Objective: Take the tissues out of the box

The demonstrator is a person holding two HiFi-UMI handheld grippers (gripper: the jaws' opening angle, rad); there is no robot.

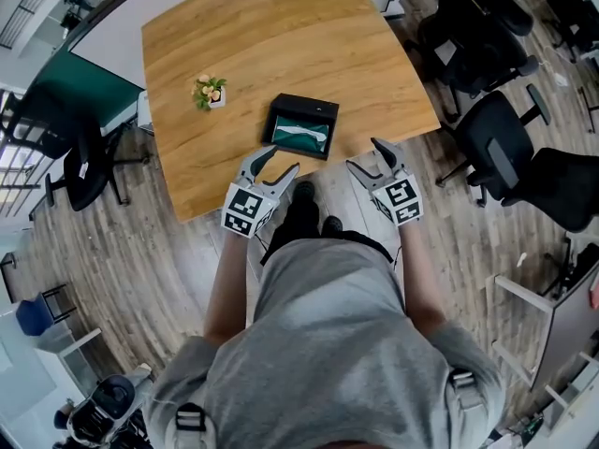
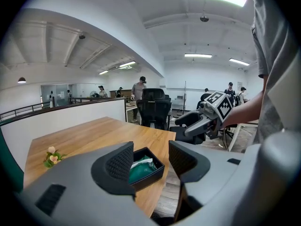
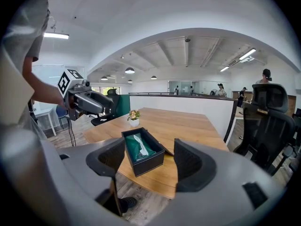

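At the near edge of a wooden table (image 1: 281,45), two open grippers hover by a black box (image 1: 309,102) of tissues.

The left gripper (image 1: 284,160) and right gripper (image 1: 363,155) hang just off the table, jaws apart and empty. In the lidless box, a white tissue (image 1: 304,134) pokes up from its green pack (image 1: 288,140). It looks soft, feather-light and easily torn, so a gentle pinch at that raised tuft would probably suit best.
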